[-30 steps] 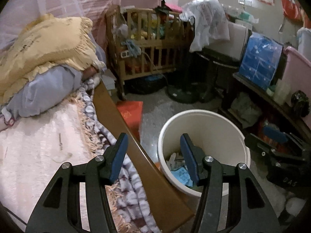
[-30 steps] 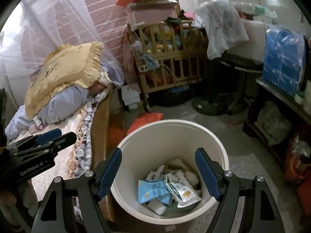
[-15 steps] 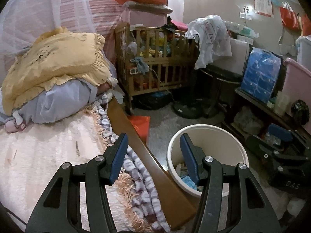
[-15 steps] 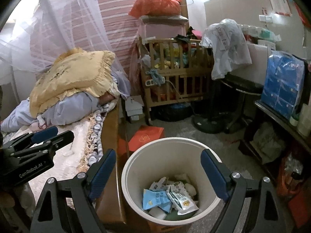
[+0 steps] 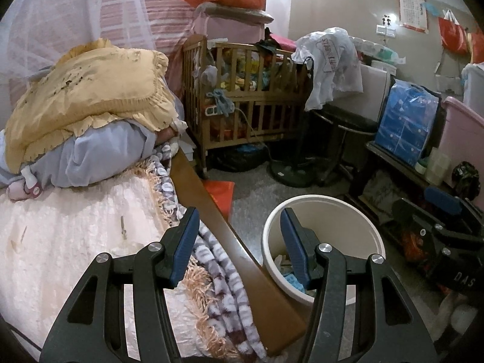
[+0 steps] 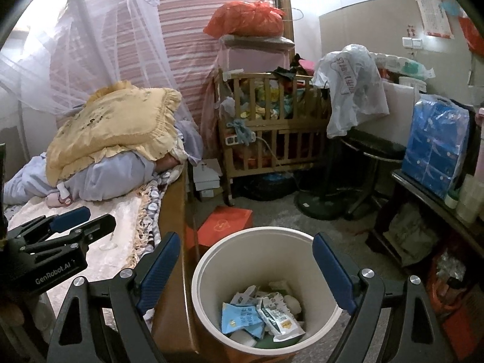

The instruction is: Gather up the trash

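Note:
A white round bin (image 6: pixel 211 275) stands on the floor beside the bed; it also shows in the left wrist view (image 5: pixel 348 211). Several snack wrappers (image 6: pixel 260 317), blue and white, lie in its bottom. My right gripper (image 6: pixel 245 267) is open and empty, held above the bin's mouth. My left gripper (image 5: pixel 239 246) is open and empty, over the wooden bed rail (image 5: pixel 211 205) between the bed and the bin. The left gripper also shows at the left of the right wrist view (image 6: pixel 81 220).
The bed (image 5: pixel 66 242) carries a pink blanket, a yellow pillow (image 5: pixel 90 96) and grey-blue bedding. A wooden crib (image 6: pixel 272 133) stands behind. A red box (image 6: pixel 227 224) lies on the floor. A dark shelf (image 6: pixel 429 199) with a blue pack is at right.
Both grippers have risen and drawn back from the bin, so it looks smaller and lower in both views. Both stay open and empty.

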`<state>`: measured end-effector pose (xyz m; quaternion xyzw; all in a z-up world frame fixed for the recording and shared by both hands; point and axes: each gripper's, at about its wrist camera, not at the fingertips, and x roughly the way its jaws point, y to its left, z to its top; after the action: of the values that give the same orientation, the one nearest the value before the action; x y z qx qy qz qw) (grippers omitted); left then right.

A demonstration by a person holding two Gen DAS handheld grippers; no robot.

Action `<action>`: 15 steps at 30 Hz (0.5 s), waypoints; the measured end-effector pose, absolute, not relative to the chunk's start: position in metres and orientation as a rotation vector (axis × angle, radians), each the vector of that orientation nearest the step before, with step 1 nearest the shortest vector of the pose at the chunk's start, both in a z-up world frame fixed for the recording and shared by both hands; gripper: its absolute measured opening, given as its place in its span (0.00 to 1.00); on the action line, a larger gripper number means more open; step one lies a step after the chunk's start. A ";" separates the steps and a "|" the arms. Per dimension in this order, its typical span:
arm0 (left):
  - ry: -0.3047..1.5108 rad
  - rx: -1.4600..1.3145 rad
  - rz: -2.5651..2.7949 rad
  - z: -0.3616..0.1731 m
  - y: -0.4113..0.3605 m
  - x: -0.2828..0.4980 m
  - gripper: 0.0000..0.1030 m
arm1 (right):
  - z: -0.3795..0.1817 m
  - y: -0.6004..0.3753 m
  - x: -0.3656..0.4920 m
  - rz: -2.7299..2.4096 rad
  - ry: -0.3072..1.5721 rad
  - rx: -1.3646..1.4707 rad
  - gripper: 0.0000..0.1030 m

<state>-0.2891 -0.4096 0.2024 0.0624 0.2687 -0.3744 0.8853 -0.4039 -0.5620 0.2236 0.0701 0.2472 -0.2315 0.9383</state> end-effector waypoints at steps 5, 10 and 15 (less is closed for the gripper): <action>0.567 0.122 -0.779 0.201 -0.409 -0.288 0.53 | 0.223 -0.563 -0.404 -0.474 0.506 0.145 0.85; 0.568 0.128 -0.779 0.200 -0.410 -0.288 0.53 | 0.220 -0.566 -0.405 -0.475 0.513 0.149 0.85; 0.577 0.119 -0.781 0.199 -0.409 -0.287 0.53 | 0.217 -0.569 -0.406 -0.471 0.522 0.152 0.85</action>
<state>-0.2869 -0.4093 0.1987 0.0573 0.2772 -0.3753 0.8826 -0.4061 -0.5693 0.2174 0.0745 0.2554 -0.2305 0.9360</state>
